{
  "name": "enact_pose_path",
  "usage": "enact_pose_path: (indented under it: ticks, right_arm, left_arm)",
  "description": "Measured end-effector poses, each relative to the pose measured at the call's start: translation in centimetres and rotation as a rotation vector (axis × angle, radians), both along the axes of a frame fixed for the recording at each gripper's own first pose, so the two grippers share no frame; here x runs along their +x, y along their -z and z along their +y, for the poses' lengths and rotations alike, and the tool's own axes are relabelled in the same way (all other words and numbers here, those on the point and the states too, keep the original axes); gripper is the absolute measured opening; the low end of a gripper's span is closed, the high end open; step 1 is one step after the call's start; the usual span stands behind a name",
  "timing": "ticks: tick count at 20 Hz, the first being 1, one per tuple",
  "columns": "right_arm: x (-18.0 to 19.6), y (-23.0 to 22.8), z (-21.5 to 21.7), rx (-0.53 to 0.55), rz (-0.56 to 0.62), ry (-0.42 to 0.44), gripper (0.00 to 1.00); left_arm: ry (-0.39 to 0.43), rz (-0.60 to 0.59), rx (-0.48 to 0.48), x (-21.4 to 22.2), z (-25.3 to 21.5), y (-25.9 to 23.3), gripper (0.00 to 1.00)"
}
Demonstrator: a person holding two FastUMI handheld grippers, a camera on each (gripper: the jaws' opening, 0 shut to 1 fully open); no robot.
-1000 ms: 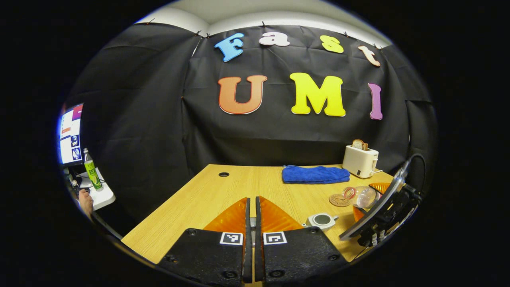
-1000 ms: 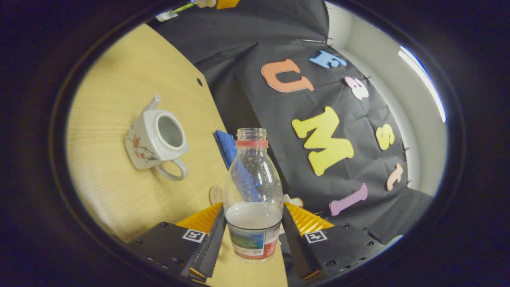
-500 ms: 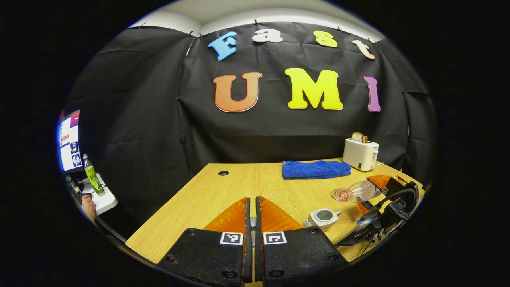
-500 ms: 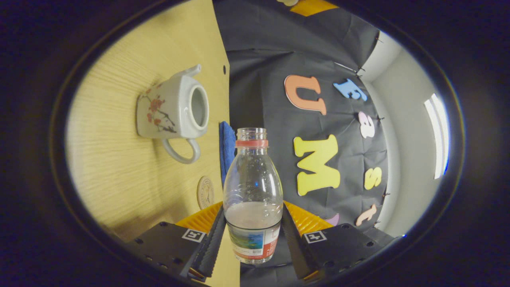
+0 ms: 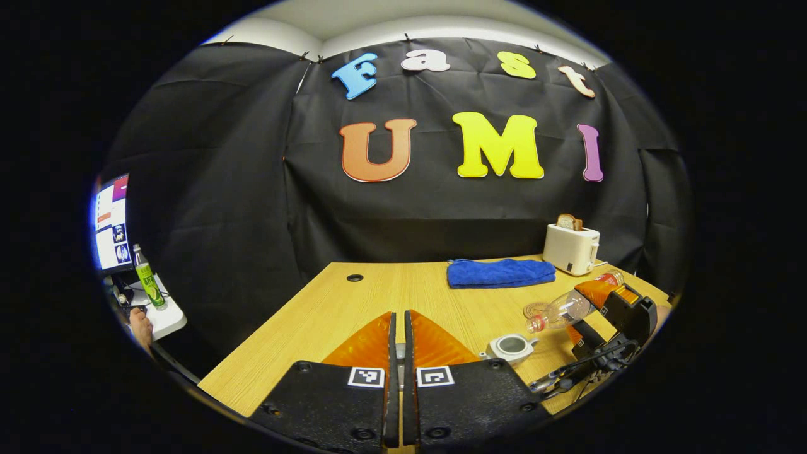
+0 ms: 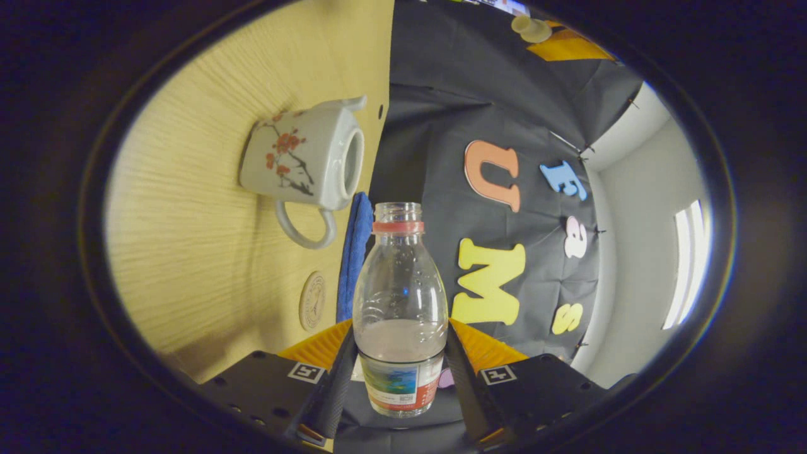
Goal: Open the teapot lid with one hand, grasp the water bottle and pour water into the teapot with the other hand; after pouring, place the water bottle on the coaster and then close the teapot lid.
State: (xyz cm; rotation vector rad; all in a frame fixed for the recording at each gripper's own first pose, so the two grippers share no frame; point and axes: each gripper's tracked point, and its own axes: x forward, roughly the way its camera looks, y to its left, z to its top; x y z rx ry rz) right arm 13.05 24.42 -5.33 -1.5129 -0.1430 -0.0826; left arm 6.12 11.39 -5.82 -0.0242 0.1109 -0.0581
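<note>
1. Presently, the right gripper (image 6: 398, 384) jaws are clamping the tilted bottle (image 6: 400, 315) near the open teapot (image 6: 302, 165) on the surface (image 6: 189, 252).
2. Left gripper (image 5: 398, 343) jaws are sitting nearly closed; the lid is hidden.
3. Risk: the bottle mouth is lying beside the opening, so water may spill.

Bare table (image 5: 353, 302) left of teapot (image 5: 510, 346)

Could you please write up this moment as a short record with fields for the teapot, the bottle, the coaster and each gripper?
teapot: white teapot on the wooden table, lid off, opening empty of any stream
water bottle: uncapped water bottle, tipped toward the teapot in the left gripper view, some water still inside
coaster: round coaster bare, on the table beside the blue towel
right gripper: right gripper clamped on the bottle's lower body
left gripper: left gripper with fingers together, holding the lid
background: toaster at the table's far edge
</note>
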Motion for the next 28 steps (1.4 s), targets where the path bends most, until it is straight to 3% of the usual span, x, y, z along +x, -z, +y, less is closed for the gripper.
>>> enact_pose_path:
  ticks: [18, 28]
  right_arm:
    - [-1.0, -4.1, 1.8, -0.274, -0.21, -0.06, 0.74]
    - [-1.3, -6.7, 1.8, -0.364, -0.294, -0.082, 0.74]
  left_arm:
    - [-0.005, 0.008, 0.016, -0.2, 0.0, 0.1, 0.05]
    - [-0.003, 0.009, 0.015, -0.2, -0.1, 0.1, 0.05]
